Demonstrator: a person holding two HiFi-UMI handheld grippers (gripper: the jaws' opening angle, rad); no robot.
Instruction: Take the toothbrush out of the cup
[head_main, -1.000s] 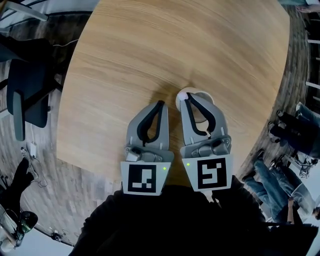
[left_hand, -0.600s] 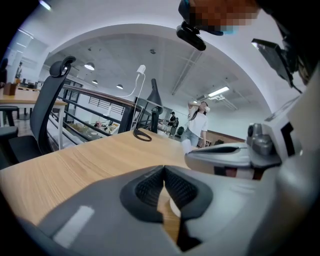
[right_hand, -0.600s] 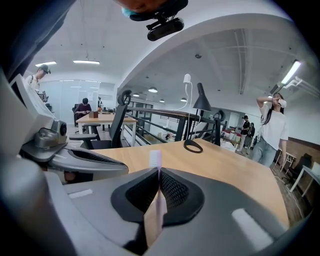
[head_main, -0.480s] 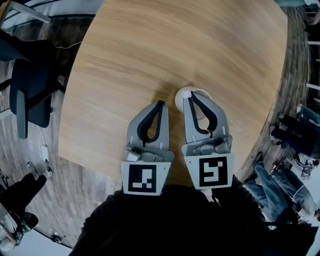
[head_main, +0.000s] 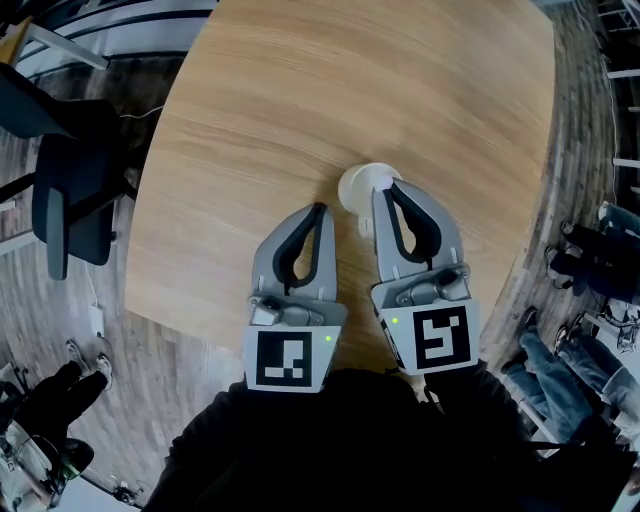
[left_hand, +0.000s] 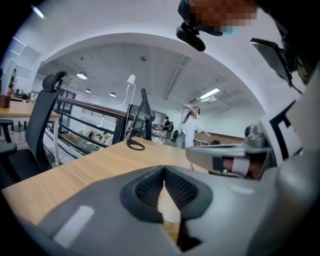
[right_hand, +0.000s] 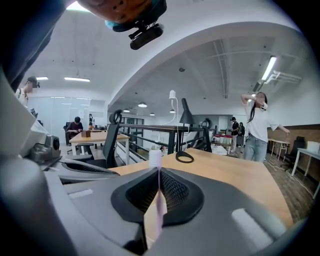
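A white cup (head_main: 362, 186) stands on the round wooden table (head_main: 300, 100), just ahead of my right gripper (head_main: 386, 190). In the right gripper view the right gripper (right_hand: 159, 172) is shut on a toothbrush (right_hand: 158, 207) with a pale pink handle. Its white bristle head sticks up above the fingertips. The cup itself is hidden from that view. My left gripper (head_main: 320, 208) hangs beside the right one, to the left of the cup, shut with nothing between its pads (left_hand: 150, 187).
A dark office chair (head_main: 70, 200) stands left of the table, and people's legs (head_main: 590, 260) show at the right. A black ring (right_hand: 184, 157) lies far across the tabletop. The table's near edge runs under both grippers.
Both grippers have risen a little. The right gripper's tip, over the cup's mouth before, now sits at the cup's near right edge, so more of the cup shows.
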